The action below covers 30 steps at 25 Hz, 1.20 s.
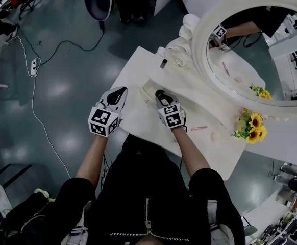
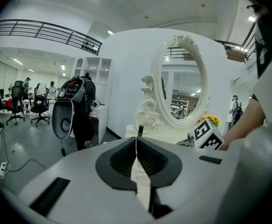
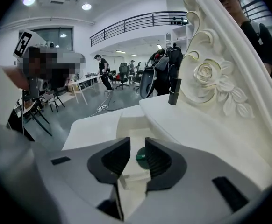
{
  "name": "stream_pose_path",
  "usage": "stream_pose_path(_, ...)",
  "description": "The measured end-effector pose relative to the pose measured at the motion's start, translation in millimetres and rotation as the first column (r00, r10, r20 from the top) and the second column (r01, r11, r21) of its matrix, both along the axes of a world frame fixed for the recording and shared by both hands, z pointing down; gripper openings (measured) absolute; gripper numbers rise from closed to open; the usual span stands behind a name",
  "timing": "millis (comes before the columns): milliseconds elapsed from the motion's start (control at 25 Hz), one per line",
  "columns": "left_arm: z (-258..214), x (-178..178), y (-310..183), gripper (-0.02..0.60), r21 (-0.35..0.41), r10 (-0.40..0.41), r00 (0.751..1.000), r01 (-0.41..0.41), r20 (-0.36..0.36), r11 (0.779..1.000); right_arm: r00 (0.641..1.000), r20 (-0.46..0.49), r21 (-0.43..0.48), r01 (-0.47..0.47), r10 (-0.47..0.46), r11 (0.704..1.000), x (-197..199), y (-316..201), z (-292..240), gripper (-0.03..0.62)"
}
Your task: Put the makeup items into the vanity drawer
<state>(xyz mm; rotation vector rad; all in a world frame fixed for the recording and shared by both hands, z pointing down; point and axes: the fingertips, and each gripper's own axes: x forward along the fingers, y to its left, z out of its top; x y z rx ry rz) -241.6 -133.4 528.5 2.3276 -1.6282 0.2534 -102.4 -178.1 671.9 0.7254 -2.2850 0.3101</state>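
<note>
Bare forearms of a person in a black jacket (image 1: 148,198) reach over the near edge of the white tabletop (image 1: 133,75). At the left, the left gripper (image 1: 119,92) has its jaws closed together on nothing. Right of it, the right gripper (image 1: 160,94) tilts down over the open drawer (image 3: 131,120) with its jaws apart. A dark green round item (image 3: 140,157) lies in the drawer between them, not clamped. Farther off, a dark tube (image 1: 163,63) stands by the mirror frame (image 1: 199,40). A pink stick (image 1: 198,128) lies to the right, near the sunflowers (image 1: 253,126).
</note>
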Motion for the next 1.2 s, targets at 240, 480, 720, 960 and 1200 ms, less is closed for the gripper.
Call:
stream_pose_path(240, -4, 18, -14, 0.021, 0.012, 0.059, 0.998, -0.059, 0.003, 0.998, 0.994, 0.09, 0.066, -0.068, 0.062, 0.995, 20, -6, -32, 0.006)
stream_pose_path(480, -14, 54, -35, 0.021, 0.038, 0.145, 0.989, -0.146, 0.008, 0.989, 0.964, 0.221, 0.12, -0.175, 0.146, 0.977, 61, -17, -78, 0.006)
stream_pose_path(720, -23, 95, -56, 0.021, 0.064, 0.247, 0.969, -0.248, 0.018, 0.967, 0.914, 0.327, 0.228, -0.325, 0.242, 0.918, 120, -21, -138, 0.005)
stream_pose_path(960, -26, 139, -69, 0.021, 0.068, 0.342, 0.939, -0.343, 0.022, 0.937, 0.855, 0.366, 0.289, -0.481, 0.368, 0.828, 194, -12, -172, 0.005)
stream_pose_path(1200, -23, 180, -70, 0.021, 0.069, 0.417, 0.909, -0.417, 0.025, 0.906, 0.815, 0.371, 0.29, -0.556, 0.444, 0.779, 238, 3, -172, 0.005)
